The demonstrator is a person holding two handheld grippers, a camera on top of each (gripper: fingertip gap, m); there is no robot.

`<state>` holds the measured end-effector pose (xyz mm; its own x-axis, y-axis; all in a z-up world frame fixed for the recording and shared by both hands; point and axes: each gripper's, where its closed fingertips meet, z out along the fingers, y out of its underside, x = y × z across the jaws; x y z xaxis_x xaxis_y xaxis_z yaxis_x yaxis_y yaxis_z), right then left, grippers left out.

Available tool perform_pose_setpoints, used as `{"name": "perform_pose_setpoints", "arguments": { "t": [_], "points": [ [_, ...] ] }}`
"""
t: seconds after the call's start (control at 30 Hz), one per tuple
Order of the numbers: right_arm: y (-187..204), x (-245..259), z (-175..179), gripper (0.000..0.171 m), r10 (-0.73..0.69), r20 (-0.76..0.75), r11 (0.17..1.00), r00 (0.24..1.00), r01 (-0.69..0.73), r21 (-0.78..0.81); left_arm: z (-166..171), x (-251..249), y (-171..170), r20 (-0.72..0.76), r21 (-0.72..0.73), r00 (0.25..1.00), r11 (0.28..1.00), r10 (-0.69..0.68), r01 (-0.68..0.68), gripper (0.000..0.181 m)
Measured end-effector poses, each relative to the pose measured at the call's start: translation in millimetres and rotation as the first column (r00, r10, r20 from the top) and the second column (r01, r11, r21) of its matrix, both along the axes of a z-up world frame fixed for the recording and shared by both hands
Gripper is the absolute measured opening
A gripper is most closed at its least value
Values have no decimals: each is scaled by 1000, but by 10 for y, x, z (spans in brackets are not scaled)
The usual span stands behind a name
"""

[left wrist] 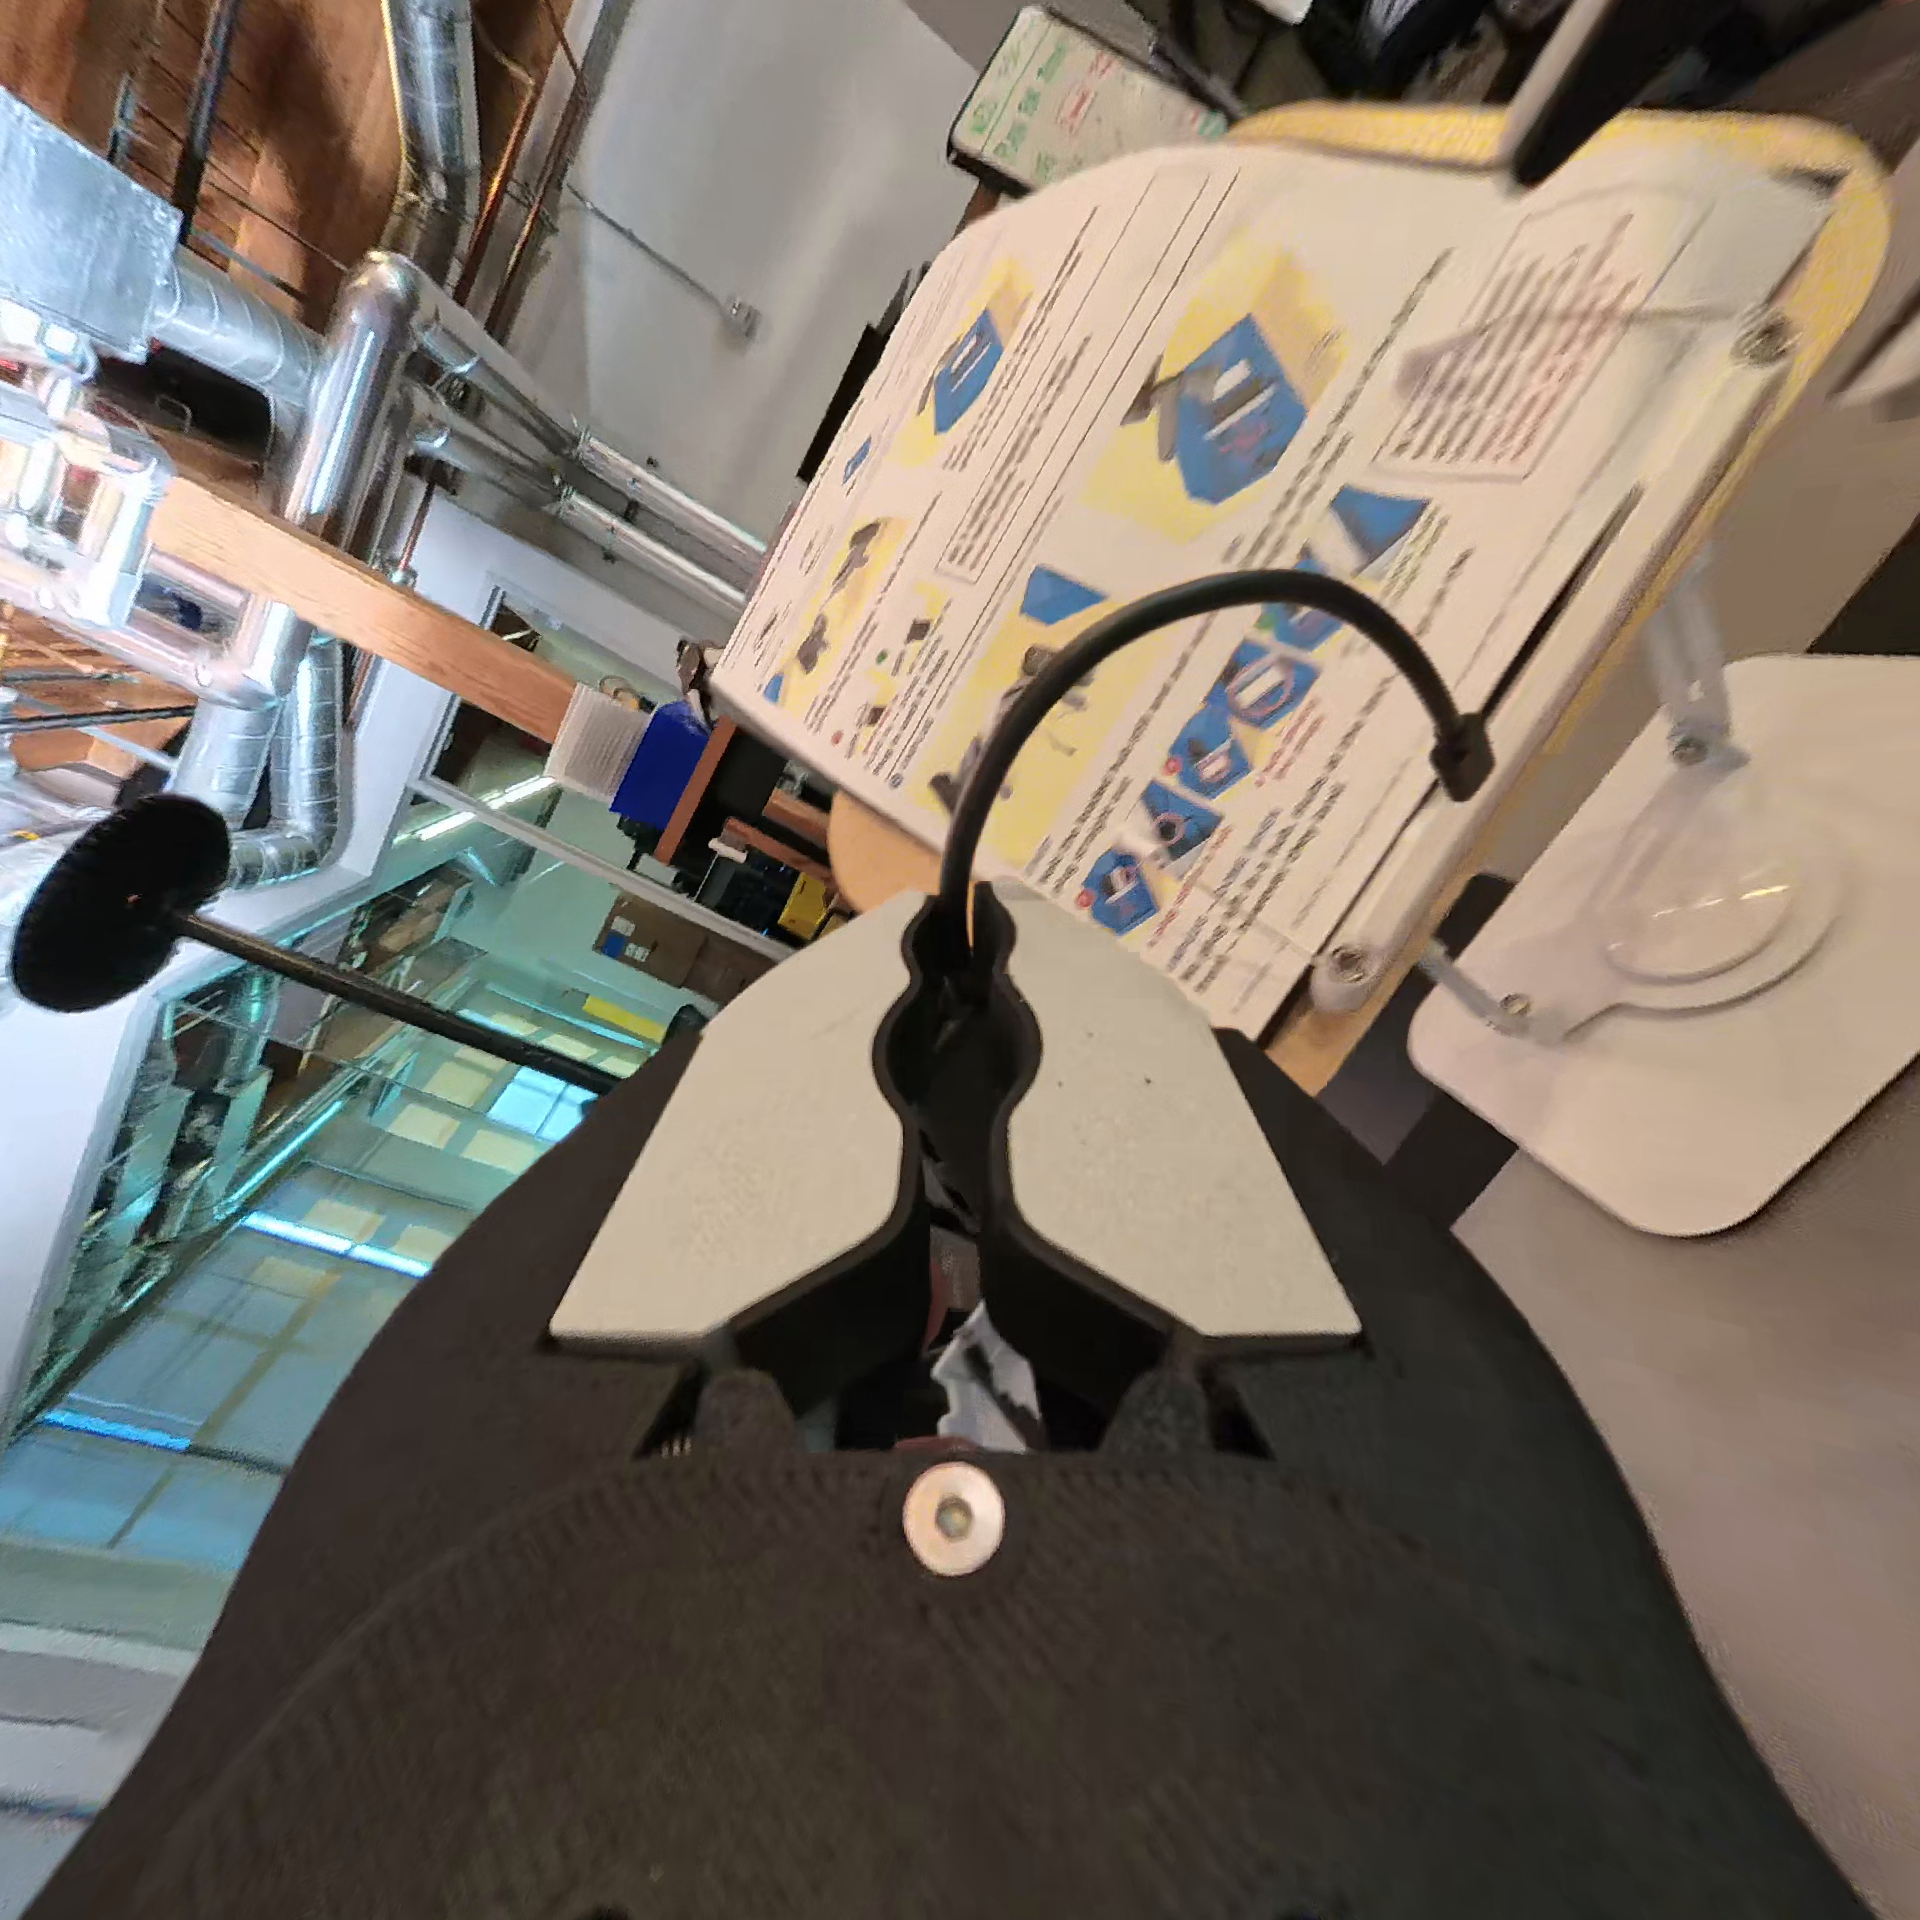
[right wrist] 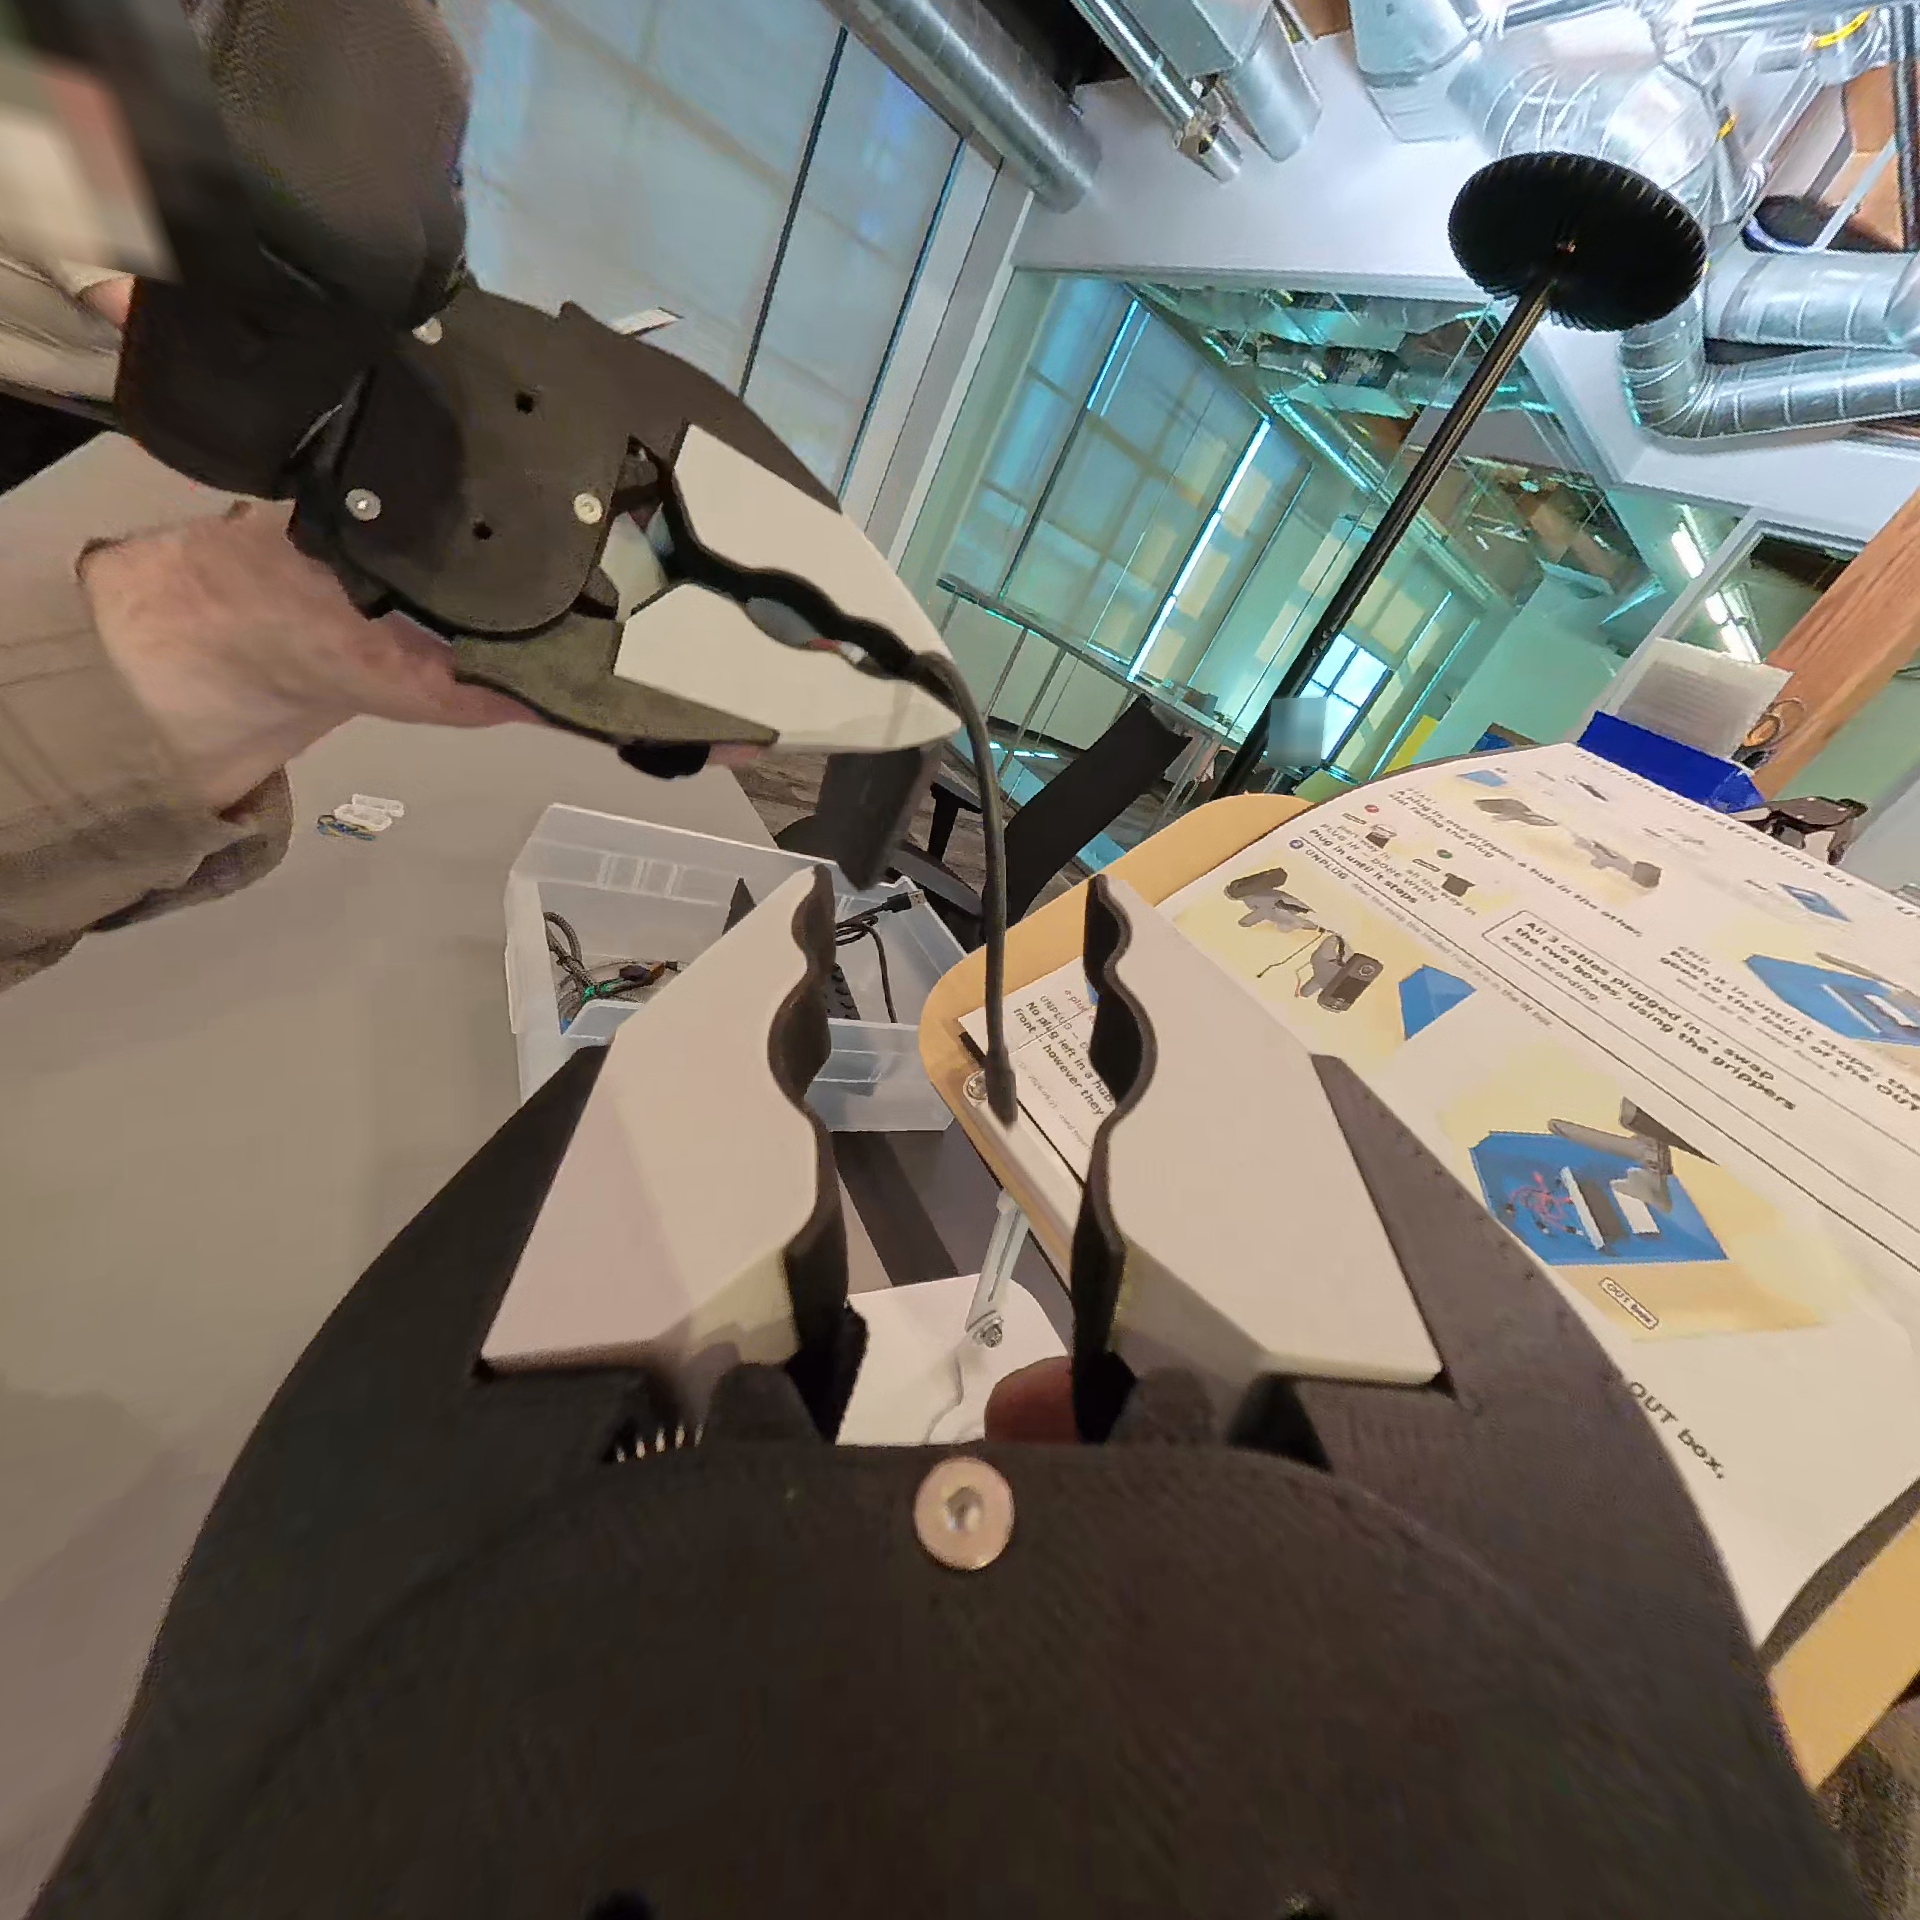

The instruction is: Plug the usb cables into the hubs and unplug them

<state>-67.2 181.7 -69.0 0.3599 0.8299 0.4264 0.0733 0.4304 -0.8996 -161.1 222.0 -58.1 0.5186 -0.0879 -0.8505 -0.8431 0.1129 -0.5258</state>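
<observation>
My left gripper (left wrist: 971, 904) is shut on a thin black USB cable (left wrist: 1174, 603). The cable arcs up and to the right and ends in a small black plug (left wrist: 1460, 758). In the right wrist view the left gripper (right wrist: 925, 686) is at the upper left, held by a hand (right wrist: 208, 665), and the cable (right wrist: 992, 883) hangs down from its tips. The plug end (right wrist: 1003, 1101) hangs in the gap between my right gripper's fingers. My right gripper (right wrist: 956, 894) is open and empty. No hub is clearly visible.
A printed instruction sheet on a tilted wooden board (right wrist: 1455, 987) stands to the right, on a white base (left wrist: 1662, 987). A clear plastic bin (right wrist: 582, 883) holding cables sits on the grey table (right wrist: 208, 1143). A black floor lamp pole (right wrist: 1455, 416) stands behind. One gripper's finger ends stand about 11 cm off the other's.
</observation>
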Motion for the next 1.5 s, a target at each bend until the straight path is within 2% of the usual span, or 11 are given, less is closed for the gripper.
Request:
{"name": "perform_pose_setpoints", "arguments": {
  "t": [0.3,0.5,0.67,0.8,0.9,1.5],
  "points": [
    [-14,15,-32,47,2,33,1000,999,-2,22,-369,395,2,-23,-32,996,996,-88,88,5],
    [42,-44,-119,41,-33,67,999,997,31,21,-495,522,1,-80,-43,989,992,-125,122,5],
    [95,-87,-267,31,-72,146,997,987,65,52,-511,642,-63,-84,-58,981,984,-173,169,5],
    [106,-120,-350,9,-87,191,995,978,75,71,-538,737,-99,-86,-75,975,978,-202,196,4],
    [92,-137,-376,1,-78,200,995,977,64,75,-550,750,-94,-84,-80,975,977,-205,198,4],
    [-4,-117,-311,0,22,144,1000,989,-24,6,-477,800,-158,-33,-52,963,963,-268,266,6]
  ]
}}
